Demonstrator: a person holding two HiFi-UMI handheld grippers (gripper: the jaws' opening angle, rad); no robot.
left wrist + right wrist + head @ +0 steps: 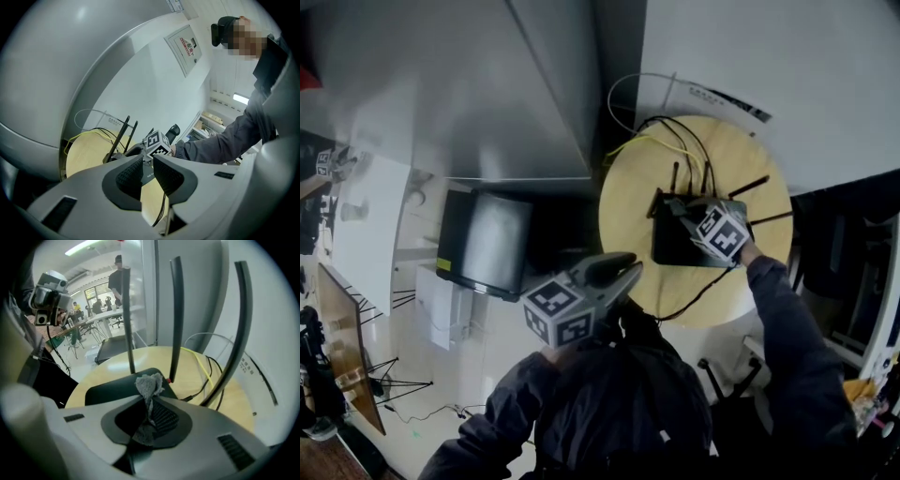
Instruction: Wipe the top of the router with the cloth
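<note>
Close to the person's body, the left gripper [623, 272] hangs empty, jaws slightly apart. The right gripper [149, 403] pinches the grey cloth [150, 383] over the black router [107, 391] on the round table [628, 202]. The wipe seems about to begin; next, press down and sweep across the top.

I'm looking down on a round, pale wooden table [628, 202] that is carrying a black router [675, 246], sitting right of centre toward three o'clock, its antennas [748, 186] pointing out between twelve and three o'clock. A yellow cable [649, 139] and black cables [705, 155] are looping across the tabletop toward the eleven-to-twelve o'clock edge. Another black lead [703, 295] is trailing off the rim near six o'clock.
</note>
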